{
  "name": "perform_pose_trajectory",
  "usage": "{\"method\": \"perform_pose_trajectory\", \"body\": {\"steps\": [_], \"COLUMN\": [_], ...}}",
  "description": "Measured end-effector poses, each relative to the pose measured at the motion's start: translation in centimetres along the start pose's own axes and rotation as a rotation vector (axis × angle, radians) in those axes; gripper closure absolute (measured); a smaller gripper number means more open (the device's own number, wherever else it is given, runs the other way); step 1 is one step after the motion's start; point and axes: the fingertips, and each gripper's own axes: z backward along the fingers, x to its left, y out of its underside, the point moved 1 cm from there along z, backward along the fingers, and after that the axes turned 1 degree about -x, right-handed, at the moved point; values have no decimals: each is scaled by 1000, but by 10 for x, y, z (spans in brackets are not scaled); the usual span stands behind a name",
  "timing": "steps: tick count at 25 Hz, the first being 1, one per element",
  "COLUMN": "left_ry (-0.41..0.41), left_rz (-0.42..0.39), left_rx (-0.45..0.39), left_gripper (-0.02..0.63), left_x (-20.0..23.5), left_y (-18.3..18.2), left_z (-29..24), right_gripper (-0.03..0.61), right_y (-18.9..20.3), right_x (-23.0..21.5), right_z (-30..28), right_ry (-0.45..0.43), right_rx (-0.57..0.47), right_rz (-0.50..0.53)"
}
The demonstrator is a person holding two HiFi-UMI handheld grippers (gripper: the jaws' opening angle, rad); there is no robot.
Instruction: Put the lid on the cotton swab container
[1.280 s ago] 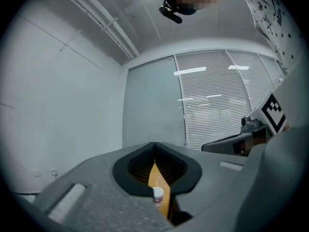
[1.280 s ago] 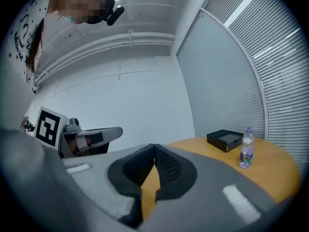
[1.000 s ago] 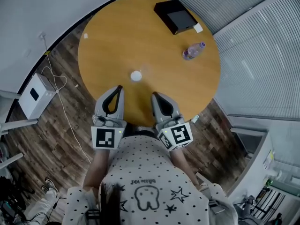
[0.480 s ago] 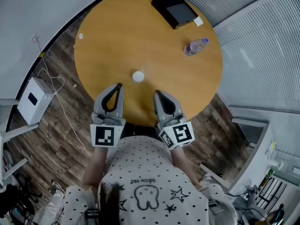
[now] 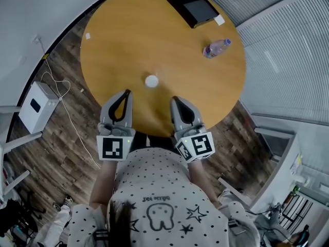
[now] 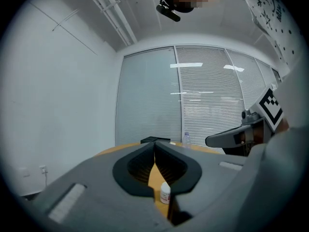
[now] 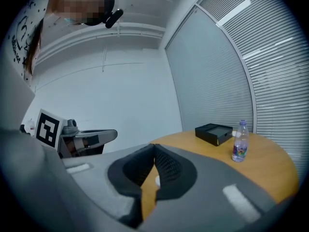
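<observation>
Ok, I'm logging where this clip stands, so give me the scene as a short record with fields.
surface: round wooden table
task item: small white cylindrical container, ahead of the grippers, touched by nothing
lid: cannot tell whether it is on
left hand-held gripper: jaws shut, empty, over the table's near edge
right hand-held gripper: jaws shut, empty, over the table's near edge
other items: black rectangular box and upright clear plastic bottle, far side

Head overhead, gripper views level, table [image 5: 154, 35] shared
</observation>
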Motion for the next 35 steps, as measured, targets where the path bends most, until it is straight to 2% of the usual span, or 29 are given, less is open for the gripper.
{"method": "perform_pose_trajectory", "body": {"steps": [10,20,25,31,32,33,35], "left_ry": [-47,-30,45,176,200,224,267], "left_rz": [-15,-35,-44,-66,-65,-61,-56], "left_rx": [16,69,142,270,287,302,332], "left_gripper": [603,603,601,598,565,504,497], "left_x": [1,9,6,-2,-5,-8,-13], "left_y": [-1,11,31,77,85,93,109], "left_z": [-11,-18,-27,-43,-45,-47,-52], "right_gripper": [574,575,574,574,558,518,518], "right_y": [-11,-11,-3,17,22,26,33], "right_x": [-16,-23,-28,-40,-42,-45,-50], "right_z": [-13,-26,-32,-47,-49,-52,-56], "right_ry": [-55,-71,-88,-93,-93,-92,-83], "right_rx": [-1,11,40,89,100,109,120], "right_rz": [9,8,4,3,2,0,-3]}}
